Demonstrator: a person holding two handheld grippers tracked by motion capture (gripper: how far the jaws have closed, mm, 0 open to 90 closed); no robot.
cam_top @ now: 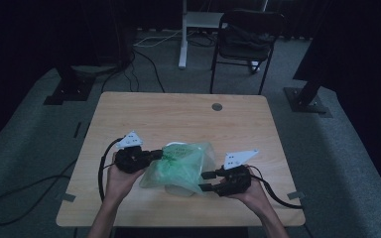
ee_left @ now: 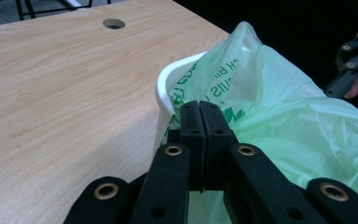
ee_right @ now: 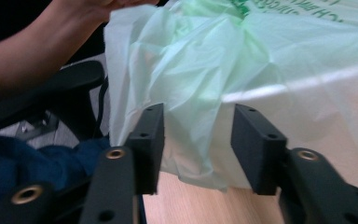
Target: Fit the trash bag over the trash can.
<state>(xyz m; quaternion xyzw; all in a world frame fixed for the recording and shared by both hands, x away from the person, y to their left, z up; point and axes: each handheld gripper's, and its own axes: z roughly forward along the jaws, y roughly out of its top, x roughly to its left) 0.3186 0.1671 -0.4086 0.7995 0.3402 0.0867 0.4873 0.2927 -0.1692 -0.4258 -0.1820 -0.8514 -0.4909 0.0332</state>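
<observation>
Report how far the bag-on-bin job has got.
Done: the green bag is draped over the white bin, already past its rim on the left side. In hand: the left gripper is shut on the bag film at the rim, while the right gripper is open around loose film. Left: gripping there and pulling the bag down evenly.

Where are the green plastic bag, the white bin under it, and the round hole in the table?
green plastic bag (cam_top: 181,163), high view, on its crumpled middle.
white bin (ee_left: 164,86), left gripper view, on its bare rim.
round hole (cam_top: 217,106), high view, on its centre.
</observation>
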